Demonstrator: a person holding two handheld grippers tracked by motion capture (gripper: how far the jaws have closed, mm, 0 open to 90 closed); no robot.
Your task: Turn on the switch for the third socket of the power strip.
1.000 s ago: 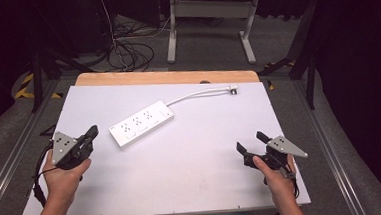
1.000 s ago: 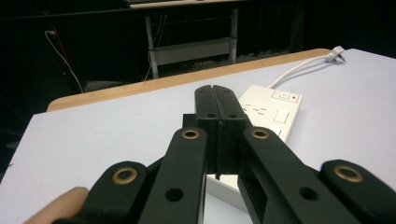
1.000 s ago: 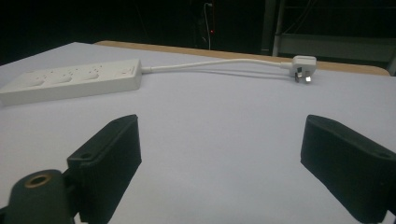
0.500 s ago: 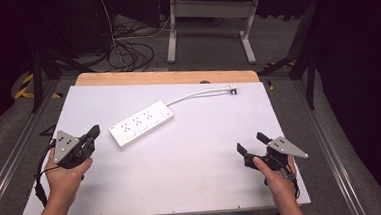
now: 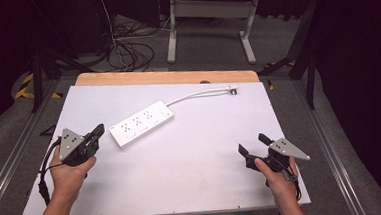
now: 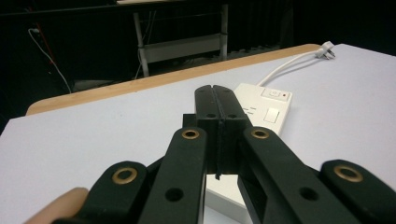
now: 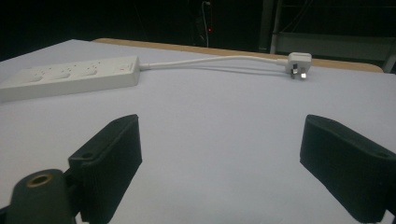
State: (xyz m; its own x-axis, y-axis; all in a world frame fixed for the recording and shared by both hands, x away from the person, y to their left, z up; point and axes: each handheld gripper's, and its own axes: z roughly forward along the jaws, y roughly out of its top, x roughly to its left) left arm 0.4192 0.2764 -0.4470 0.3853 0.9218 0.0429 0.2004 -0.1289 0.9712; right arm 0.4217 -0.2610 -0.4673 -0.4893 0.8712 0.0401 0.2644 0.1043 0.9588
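In the left gripper view, the closed black jaws cover the near end of the power strip [image 6: 261, 116] (sockets unreadable there). In the right gripper view, the strip's far left end is cut off by the picture's edge.

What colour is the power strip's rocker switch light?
Red, a small dot on the power strip; the left gripper view shows it best.

White power strip [image 5: 141, 124], black grippers [image 5: 99, 133]

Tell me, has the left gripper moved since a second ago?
Yes, slightly. The left gripper, jaws shut, has edged forward and right toward the near end of the power strip, which lies where it was on the table.
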